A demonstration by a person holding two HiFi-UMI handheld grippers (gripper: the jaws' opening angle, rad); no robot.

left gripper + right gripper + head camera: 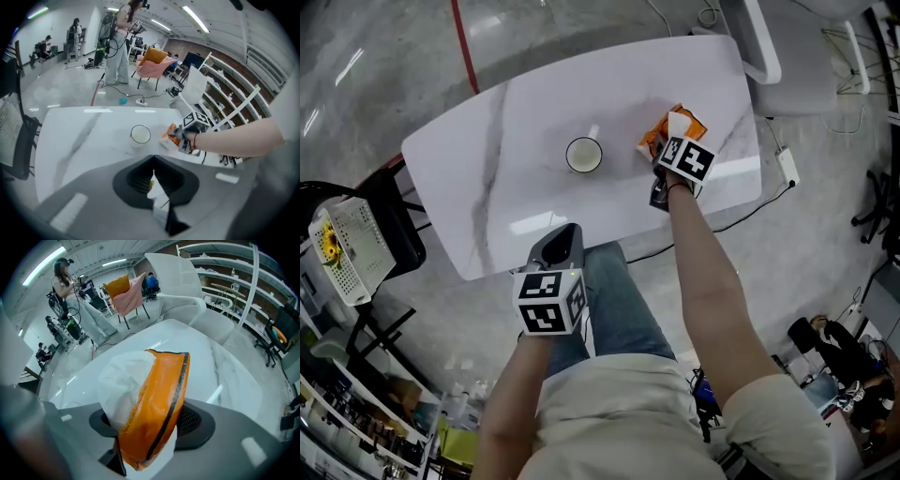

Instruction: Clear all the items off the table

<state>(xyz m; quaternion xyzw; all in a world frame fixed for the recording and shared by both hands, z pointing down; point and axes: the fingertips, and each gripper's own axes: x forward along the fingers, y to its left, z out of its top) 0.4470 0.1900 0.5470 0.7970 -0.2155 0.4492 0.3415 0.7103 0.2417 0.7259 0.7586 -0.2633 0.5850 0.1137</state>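
Bright overhead strip lights (194, 18), soft glare on the table (487, 169), fisheye-bent dark corners.

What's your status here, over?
Left tongs shut, empty. Right tongs clamped on orange-and-white plastic packet. White ceramic mug on white marble-pattern table. No obstruction seen.

Table (487, 169), white, marbled: one.
Mug (583, 155), white: one.
Packet (154, 394), orange and white: one.
Grippers: two, namely the left gripper (152, 180) and the right gripper (145, 437).
Marker cubes: two, namely the left cube (549, 302) and the right cube (689, 157).
Bare forearms in the head view: two.
White chair (759, 47) beside the table: one.
Power strip (787, 167) on the floor: one.
Red floor line (465, 42): one.
Chair draped in pink (152, 65): one.
Background people (119, 44) made out in the left gripper view: three.
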